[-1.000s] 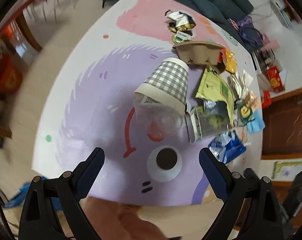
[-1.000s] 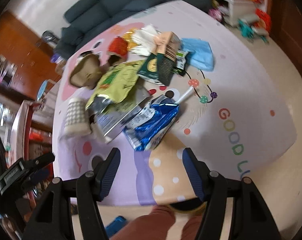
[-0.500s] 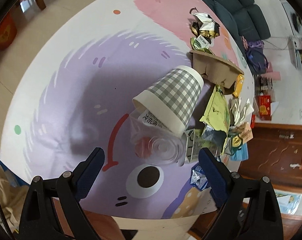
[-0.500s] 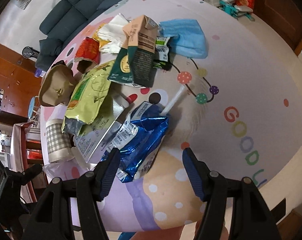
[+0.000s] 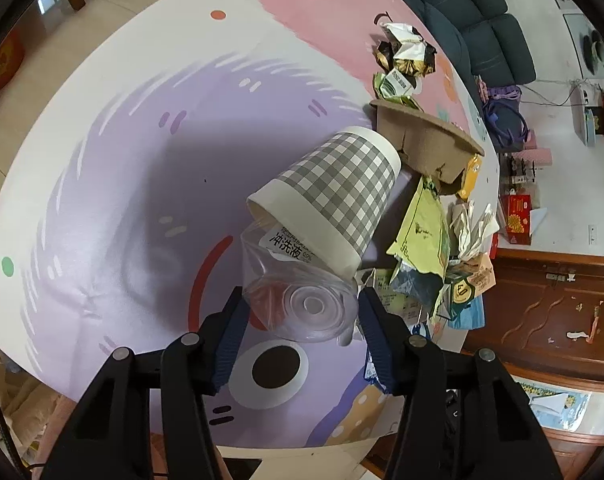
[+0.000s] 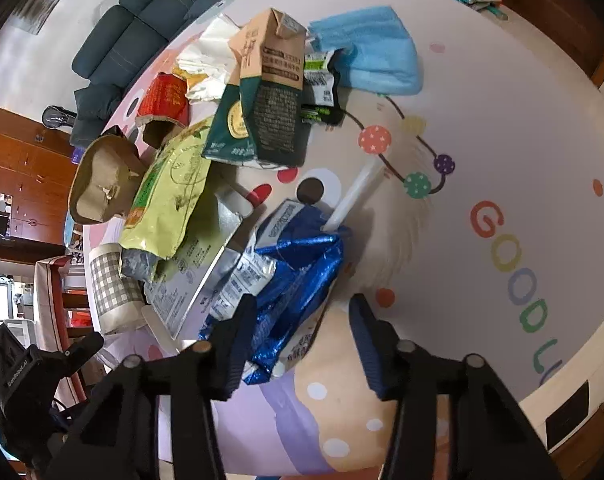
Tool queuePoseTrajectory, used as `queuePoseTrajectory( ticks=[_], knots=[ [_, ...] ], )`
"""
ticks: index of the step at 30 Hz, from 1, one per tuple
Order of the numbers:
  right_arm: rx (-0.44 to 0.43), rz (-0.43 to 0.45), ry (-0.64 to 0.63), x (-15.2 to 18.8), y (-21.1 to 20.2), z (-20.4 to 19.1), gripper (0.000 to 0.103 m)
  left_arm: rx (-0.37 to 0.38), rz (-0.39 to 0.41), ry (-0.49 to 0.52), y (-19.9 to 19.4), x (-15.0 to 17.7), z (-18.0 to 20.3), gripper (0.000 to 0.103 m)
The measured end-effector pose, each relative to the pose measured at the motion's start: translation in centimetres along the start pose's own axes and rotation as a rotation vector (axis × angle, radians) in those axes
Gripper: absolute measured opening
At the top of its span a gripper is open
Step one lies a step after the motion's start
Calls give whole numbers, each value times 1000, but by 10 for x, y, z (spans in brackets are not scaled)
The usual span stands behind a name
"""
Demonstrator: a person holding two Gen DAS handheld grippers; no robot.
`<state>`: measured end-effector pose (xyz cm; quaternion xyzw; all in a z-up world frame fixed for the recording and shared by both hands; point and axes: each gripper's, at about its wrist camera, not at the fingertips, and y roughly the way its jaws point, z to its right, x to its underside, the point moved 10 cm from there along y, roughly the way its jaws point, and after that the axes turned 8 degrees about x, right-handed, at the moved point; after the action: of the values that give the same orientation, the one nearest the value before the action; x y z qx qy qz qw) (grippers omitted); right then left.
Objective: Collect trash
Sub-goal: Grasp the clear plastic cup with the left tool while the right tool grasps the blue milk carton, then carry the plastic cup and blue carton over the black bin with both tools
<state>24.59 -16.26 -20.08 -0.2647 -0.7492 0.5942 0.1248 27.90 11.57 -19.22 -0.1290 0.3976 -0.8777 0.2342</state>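
Trash lies in a heap on a round cartoon-print table (image 5: 113, 128). In the left wrist view a crushed clear plastic bottle (image 5: 302, 292) lies under a grey checked paper cup (image 5: 338, 192). My left gripper (image 5: 302, 328) has its jaws around the bottle's base, touching both sides. In the right wrist view a crumpled blue foil wrapper (image 6: 289, 280) lies between the open jaws of my right gripper (image 6: 302, 332), near the left finger. The checked cup also shows there (image 6: 109, 292), with my left gripper's body at the lower left.
A brown pulp tray (image 5: 426, 144), green bag (image 6: 169, 188), drink carton (image 6: 261, 92), blue cloth (image 6: 370, 56), white straw (image 6: 354, 196) and crumpled wrappers (image 5: 402, 52) are scattered. A dark sofa (image 6: 141, 28) stands behind the table. Wooden cabinets (image 5: 550, 304) stand nearby.
My left gripper has moved in and closed its jaws onto the clear bottle. My right gripper has moved down around the blue wrapper, jaws still apart.
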Motion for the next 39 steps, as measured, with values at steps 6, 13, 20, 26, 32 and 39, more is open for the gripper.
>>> queuePoseTrajectory(
  ticks=[6,13,20,26,32,39],
  knots=[
    [9,-4,-22,-1,-2,-2,19,-83,21,70,-10,-8,3,53],
    [78,41,-137,1,-18,-6,14,-276,25,350,-37,-12,27,53],
    [110,111,-236,-1,-43,-16,14,-487,4,682,-58,3,52,52],
    [81,148,-275,1,-62,-23,14,-525,-15,816,-74,27,69,52],
    [53,162,-292,12,-77,-23,14,-505,-9,849,-87,55,83,52],
    [21,163,-310,31,-92,-6,14,-477,-14,812,-87,104,82,52]
  ],
)
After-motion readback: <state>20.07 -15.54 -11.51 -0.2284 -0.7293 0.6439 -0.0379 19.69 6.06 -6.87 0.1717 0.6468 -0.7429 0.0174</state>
